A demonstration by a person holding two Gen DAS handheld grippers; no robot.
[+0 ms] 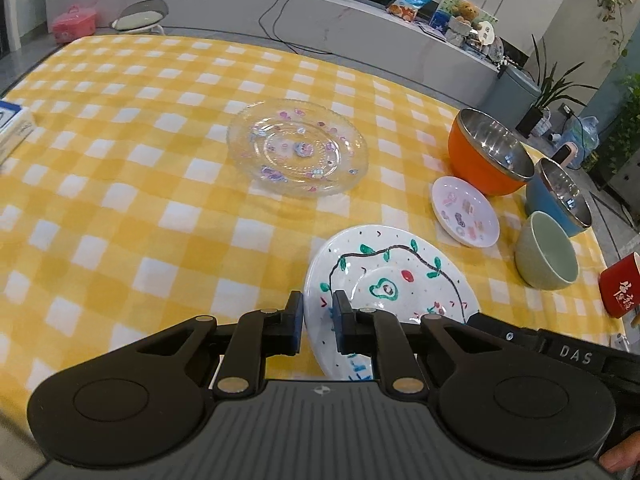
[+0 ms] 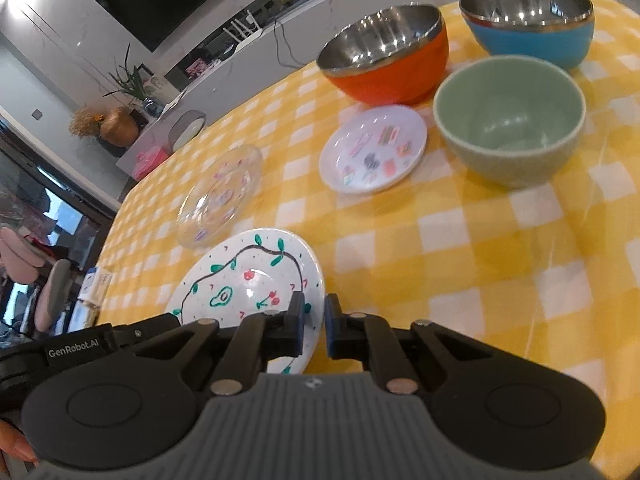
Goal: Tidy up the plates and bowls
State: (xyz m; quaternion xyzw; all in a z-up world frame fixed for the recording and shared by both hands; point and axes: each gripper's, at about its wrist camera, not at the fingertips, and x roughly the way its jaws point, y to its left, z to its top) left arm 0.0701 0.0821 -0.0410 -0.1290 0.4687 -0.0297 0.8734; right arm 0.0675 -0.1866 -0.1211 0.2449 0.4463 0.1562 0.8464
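Both grippers are on the same plate: the white painted plate (image 1: 390,284), vine and avocado doodle, sits low centre-right in the left wrist view and low centre-left in the right wrist view (image 2: 248,280). Left gripper (image 1: 318,322) has its two blue-padded fingers straddling the plate's near-left rim, one pad outside, one over the painted face; the gap is narrow, so it reads as clamped on the rim, though actual pad contact is hard to confirm. Right gripper (image 2: 314,326) straddles the opposite rim edge the same way, left pad over the plate, right pad off it above the checked cloth; also looks pinched on the rim. Opposed rim grips probably exist because the plate is wide and shallow, and one pinch would let it droop. Plate looks tilted, its near rim raised off the yellow checked tabletop (image 1: 140,184); whether the far edge touches the cloth is unclear. It's round, so no real long axis; face points up and slightly away, the vine loop running across it. Likely target is the clear glass plate (image 1: 298,148), upper centre of the left view, well apart. Small white saucer (image 2: 374,148) lies just beside the orange bowl (image 2: 386,60), with the green bowl (image 2: 510,120) and blue bowl (image 2: 528,20) clustered upper right, probably the bowl group waiting to be nested. Red cup (image 1: 620,284) sits at the right edge.
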